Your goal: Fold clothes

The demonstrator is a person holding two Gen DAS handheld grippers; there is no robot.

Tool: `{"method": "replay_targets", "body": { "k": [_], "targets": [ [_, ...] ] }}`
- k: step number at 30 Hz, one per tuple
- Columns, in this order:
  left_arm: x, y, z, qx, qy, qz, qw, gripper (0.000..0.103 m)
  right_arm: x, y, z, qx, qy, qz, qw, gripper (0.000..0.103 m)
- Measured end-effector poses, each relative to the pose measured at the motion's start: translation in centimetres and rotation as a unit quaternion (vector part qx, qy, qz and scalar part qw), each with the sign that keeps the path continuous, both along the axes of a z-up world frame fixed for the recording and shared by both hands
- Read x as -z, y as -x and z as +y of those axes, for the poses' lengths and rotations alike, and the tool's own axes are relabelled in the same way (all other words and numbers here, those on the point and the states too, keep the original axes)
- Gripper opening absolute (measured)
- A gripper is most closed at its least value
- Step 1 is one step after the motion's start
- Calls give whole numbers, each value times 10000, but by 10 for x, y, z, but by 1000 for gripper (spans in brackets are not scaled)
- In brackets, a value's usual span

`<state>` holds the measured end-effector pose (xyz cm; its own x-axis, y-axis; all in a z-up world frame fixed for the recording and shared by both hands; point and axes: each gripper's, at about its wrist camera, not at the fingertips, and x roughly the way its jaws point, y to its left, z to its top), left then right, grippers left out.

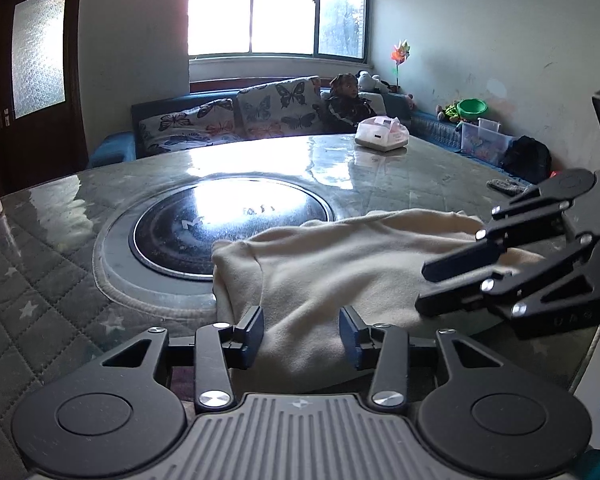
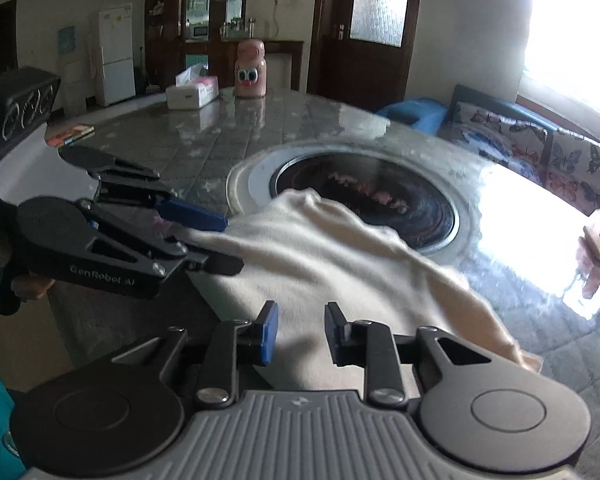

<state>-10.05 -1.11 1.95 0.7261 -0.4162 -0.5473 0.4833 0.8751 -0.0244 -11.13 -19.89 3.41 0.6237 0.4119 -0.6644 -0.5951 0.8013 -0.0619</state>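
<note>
A cream garment lies folded over on the round glass-topped table, its far edge over the rim of the dark round hob set in the middle. My left gripper is at the garment's near edge, jaws apart, with cloth lying loosely between the fingers. My right gripper is at the garment's other end, jaws narrowly apart, with fabric under and between its fingers. Neither pair of pads presses on the cloth.
A white tissue box, a pink bottle and a small book stand at one side of the table. Another white box and a grey rag are towards the sofa, where a person sits.
</note>
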Motion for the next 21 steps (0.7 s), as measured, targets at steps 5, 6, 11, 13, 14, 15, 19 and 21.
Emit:
{"method": "replay_targets", "body": {
  "k": [5,6,11,13,14,15,19,21],
  "targets": [
    [-4,3,0,-51,8,-12,10000,54,-4,5,-3,83,-109,-103,9999,41],
    [-5,3,0,-61,9,-29,10000,57,-6,7,-6,120,-140,-146,9997,43],
    [-3,4,-5,-117,-36,-16,9999,61,-1,12,-16,353,-169,-69,9992,52],
    [-2,5,-6,-150,-60,-21,9999,66,3,13,-20,428,-196,9,9989,54],
    [-2,5,-6,-167,-70,-23,9998,68,4,15,-21,453,-212,42,9987,55],
    [-2,6,-6,-183,-66,-17,9998,69,5,16,-23,462,-222,50,9987,56],
    [-6,7,-4,-242,-38,-7,9997,74,-2,21,-31,577,-337,-62,9977,58],
    [-6,8,-3,-304,-17,2,9995,75,-4,23,-37,723,-393,-126,9965,58]
  ]
}}
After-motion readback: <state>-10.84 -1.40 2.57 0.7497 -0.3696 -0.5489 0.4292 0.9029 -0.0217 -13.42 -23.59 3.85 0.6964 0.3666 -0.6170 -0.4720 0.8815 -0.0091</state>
